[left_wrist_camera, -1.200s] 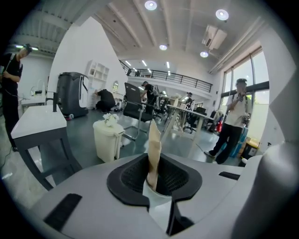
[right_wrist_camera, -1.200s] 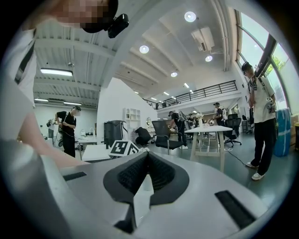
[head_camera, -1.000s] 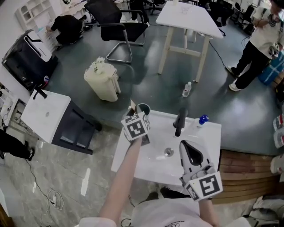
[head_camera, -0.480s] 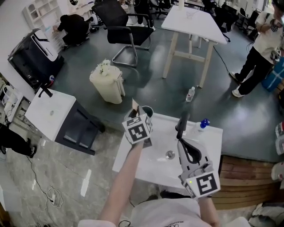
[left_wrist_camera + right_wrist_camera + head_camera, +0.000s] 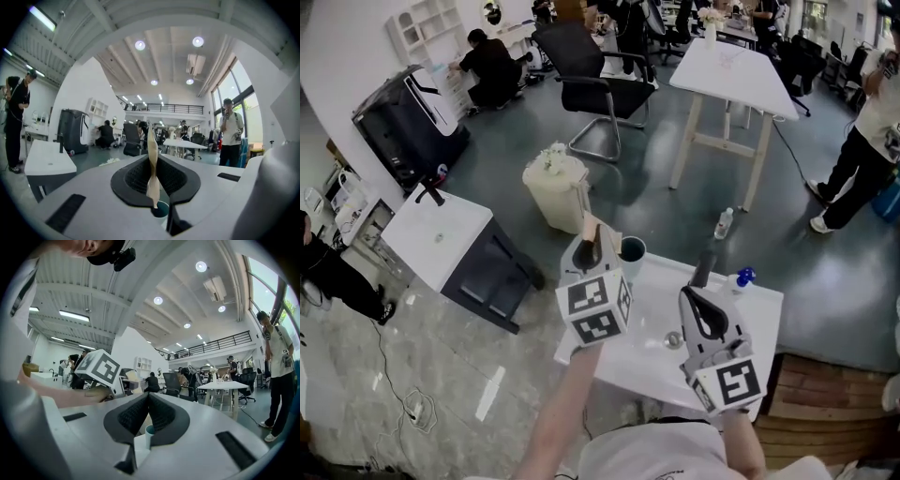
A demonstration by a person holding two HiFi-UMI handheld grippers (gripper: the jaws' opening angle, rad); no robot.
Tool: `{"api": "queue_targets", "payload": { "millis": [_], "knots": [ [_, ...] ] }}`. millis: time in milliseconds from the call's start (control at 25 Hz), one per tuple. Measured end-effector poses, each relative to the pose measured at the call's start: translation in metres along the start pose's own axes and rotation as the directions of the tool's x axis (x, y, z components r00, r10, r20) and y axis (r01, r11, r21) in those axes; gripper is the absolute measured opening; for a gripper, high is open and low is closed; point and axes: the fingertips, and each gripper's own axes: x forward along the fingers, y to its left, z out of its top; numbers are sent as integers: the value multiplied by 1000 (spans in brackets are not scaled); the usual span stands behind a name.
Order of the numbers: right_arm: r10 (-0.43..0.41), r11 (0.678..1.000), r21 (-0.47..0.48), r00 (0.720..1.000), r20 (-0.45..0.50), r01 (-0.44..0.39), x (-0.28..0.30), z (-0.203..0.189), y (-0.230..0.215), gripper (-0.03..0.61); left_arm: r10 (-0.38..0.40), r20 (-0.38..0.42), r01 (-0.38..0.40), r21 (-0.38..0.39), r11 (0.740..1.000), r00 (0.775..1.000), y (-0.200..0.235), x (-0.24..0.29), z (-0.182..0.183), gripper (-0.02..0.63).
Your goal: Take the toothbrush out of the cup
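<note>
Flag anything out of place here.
A clear bottle stands alone on the floor beside the white table, an odd spot. Otherwise nothing: the toothbrush is gripped in the left gripper, nothing spilled.

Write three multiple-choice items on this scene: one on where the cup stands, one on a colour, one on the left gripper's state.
1. Where does the cup stand?
A. on the floor
B. on the chair
C. at the far edge of the sink top

2. What colour is the cap of the bottle next to the tap?
A. blue
B. red
C. yellow

3. What state is the left gripper in?
A. open, empty
B. shut on the toothbrush
C. shut on the cup

Answers:
1. C, the head view shows the cup on the white top.
2. A, the cap is blue.
3. B, the left gripper view shows the jaws pinching the tan toothbrush.
</note>
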Motion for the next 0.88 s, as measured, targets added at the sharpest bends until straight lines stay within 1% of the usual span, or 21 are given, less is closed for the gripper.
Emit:
{"api": "queue_targets", "payload": {
  "millis": [80, 200, 280, 360, 440, 520, 560, 640, 680, 720, 760, 880],
  "knots": [
    [15, 1000, 5, 1000, 16, -15, 1, 3, 4, 11, 13, 68, -16, 43, 999, 998, 2, -24, 21, 35],
    [40, 999, 6, 999, 35, -40, 3, 6, 12, 11, 48, 159, -66, 110, 992, 986, 7, -62, 43, 35],
    [56, 998, 5, 997, 50, -56, 5, 12, 19, 11, 86, 214, -119, 144, 982, 973, 14, -89, 51, 35],
    [71, 997, -5, 995, 66, -71, 7, 18, 26, 11, 135, 265, -176, 137, 975, 955, 24, -118, 58, 35],
    [86, 996, -21, 992, 87, -84, 9, 24, 32, 11, 195, 290, -234, 107, 966, 937, 32, -143, 61, 35],
    [93, 995, -31, 990, 104, -90, 12, 28, 38, 11, 252, 311, -302, 127, 945, 916, 42, -166, 60, 35],
    [93, 995, -32, 989, 114, -90, 12, 29, 41, 11, 280, 327, -342, 149, 928, 902, 47, -176, 59, 35],
    [92, 996, -34, 986, 140, -88, 14, 34, 48, 11, 335, 353, -420, 200, 885, 874, 56, -195, 57, 35],
    [90, 996, -35, 985, 148, -86, 14, 35, 51, 11, 354, 356, -446, 220, 868, 865, 60, -202, 55, 35],
    [90, 996, -37, 984, 152, -85, 13, 36, 54, 11, 367, 355, -461, 231, 857, 860, 63, -208, 52, 35],
    [92, 996, -38, 984, 156, -87, 13, 37, 58, 11, 375, 351, -467, 231, 853, 858, 66, -212, 50, 35],
    [105, 994, -38, 981, 163, -100, 10, 37, 64, 11, 399, 348, -482, 197, 854, 848, 71, -221, 45, 35]
  ]
}}
